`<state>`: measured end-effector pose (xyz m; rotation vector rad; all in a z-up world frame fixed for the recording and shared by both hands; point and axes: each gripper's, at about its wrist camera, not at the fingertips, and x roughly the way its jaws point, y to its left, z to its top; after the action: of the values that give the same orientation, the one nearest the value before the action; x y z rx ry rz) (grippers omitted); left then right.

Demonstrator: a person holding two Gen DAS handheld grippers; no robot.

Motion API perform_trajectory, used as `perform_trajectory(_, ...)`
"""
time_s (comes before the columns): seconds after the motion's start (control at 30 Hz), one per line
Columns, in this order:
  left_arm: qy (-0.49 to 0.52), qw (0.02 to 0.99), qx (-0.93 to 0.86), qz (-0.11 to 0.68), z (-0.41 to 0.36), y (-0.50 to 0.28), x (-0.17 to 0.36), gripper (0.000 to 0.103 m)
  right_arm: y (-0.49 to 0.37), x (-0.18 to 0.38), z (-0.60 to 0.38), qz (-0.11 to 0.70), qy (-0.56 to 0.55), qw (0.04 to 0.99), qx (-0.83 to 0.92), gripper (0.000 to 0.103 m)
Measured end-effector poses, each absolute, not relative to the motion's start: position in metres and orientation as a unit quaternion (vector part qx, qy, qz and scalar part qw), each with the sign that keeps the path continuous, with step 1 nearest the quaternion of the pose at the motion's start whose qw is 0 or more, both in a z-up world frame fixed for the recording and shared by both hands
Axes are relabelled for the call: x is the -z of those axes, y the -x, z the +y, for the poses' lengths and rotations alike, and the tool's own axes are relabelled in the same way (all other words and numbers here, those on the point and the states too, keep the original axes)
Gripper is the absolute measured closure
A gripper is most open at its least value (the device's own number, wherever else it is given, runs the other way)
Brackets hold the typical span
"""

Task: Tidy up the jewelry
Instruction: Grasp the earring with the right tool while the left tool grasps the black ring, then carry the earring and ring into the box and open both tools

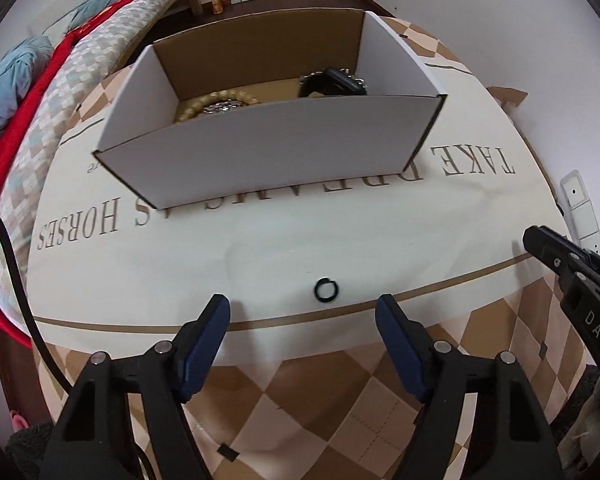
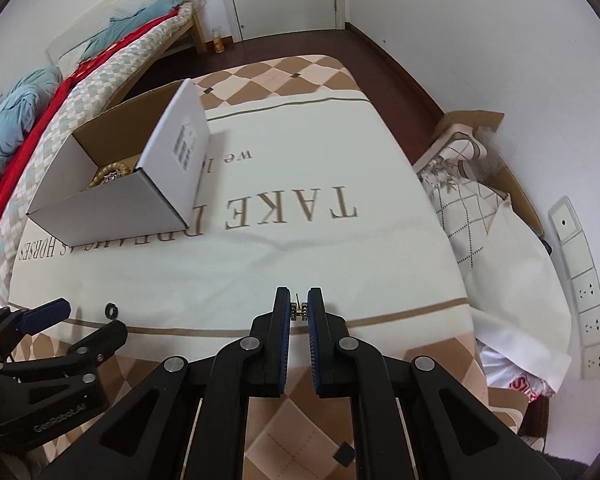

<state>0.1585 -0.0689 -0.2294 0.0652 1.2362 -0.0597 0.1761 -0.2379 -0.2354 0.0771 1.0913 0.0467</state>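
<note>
At far left, a bed (image 1: 100, 40) draped in a red blanket (image 1: 44, 76) and blue cloth runs along the wall. Beside it, a white cardboard box (image 1: 268, 148) stands open on a cream cloth (image 1: 340, 240) printed with large brown letters, spread over the desk. The left wrist view looks over the box's near wall and shows what the other view mostly hides: a beaded bracelet (image 1: 224, 100) curled around something glittering at the left end, and a dark studded piece (image 1: 332, 82) at the right end. The right wrist view shows only the bracelet end, but it alone takes in the printed label (image 2: 186, 146) on the box's end wall, a carton of folded fabric (image 2: 472, 196) on the floor to the right, and the strip of wall sockets (image 2: 580, 292).

A small black ring (image 1: 326, 290) lies flat on the cloth, in front of the box and well apart from it. The left tongs (image 1: 303, 310) hang over it with their blue pads apart, the ring just ahead of the tips and between their lines, untouched. Farther right, the right tongs (image 2: 299, 308) are closed on a small gold earring (image 2: 299, 312), its post sticking up between the pads, just above the cloth's brown border line.
</note>
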Motion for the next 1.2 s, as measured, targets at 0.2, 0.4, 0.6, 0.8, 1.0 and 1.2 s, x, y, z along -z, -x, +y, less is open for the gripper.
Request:
perform_trajectory(0.2,-0.025,0.814,0.037,0.580,-0.073,-0.161,0.234,0.064,-0.173,0.236,-0.241,0.521,-0.029,0.853,-0.020,0.094)
perform_trajectory(0.4,-0.025,0.819,0.045,0.571,-0.070,-0.162,0.232,0.093,-0.171,0.230,-0.242,0.518,-0.031,0.854,-0.019,0.094)
perform_trajectory(0.6,-0.021,0.827,0.044,0.560,-0.063,-0.159,0.223,0.093,-0.171,0.215,-0.237,0.506,-0.035,0.861,-0.028,0.094)
perform_trajectory(0.8,-0.017,0.844,0.033,0.535,-0.048,-0.156,0.187,0.093,-0.173,0.191,-0.225,0.488,-0.047,0.870,-0.053,0.094)
perform_trajectory(1.0,0.012,0.859,0.018,0.511,-0.014,-0.172,0.128,0.093,-0.191,0.151,-0.195,0.470,-0.055,0.875,-0.105,0.094)
perform_trajectory(1.2,0.026,0.857,0.023,0.514,0.016,-0.218,0.096,0.093,-0.240,0.132,-0.165,0.481,-0.071,0.860,-0.155,0.094)
